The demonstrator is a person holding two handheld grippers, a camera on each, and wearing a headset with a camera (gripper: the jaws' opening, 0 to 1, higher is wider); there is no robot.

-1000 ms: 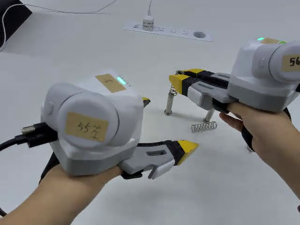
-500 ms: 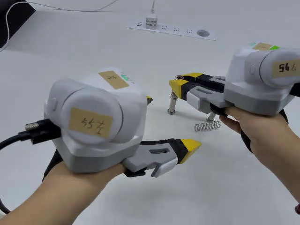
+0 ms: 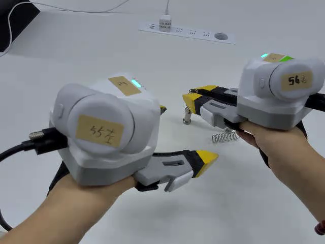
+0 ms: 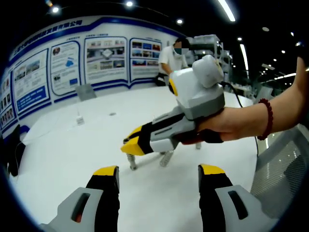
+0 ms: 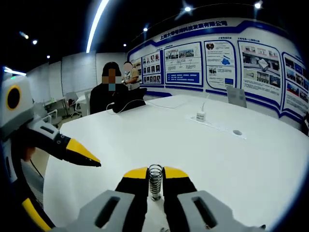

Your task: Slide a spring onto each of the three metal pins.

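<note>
head: downward | left gripper view: faces right gripper (image 4: 131,145) | shared: table (image 4: 67,145)

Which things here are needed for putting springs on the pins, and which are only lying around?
For the job: held spring in the right gripper; loose spring on the table; metal pins.
Only lying around: power strip; charger plugged into it.
</note>
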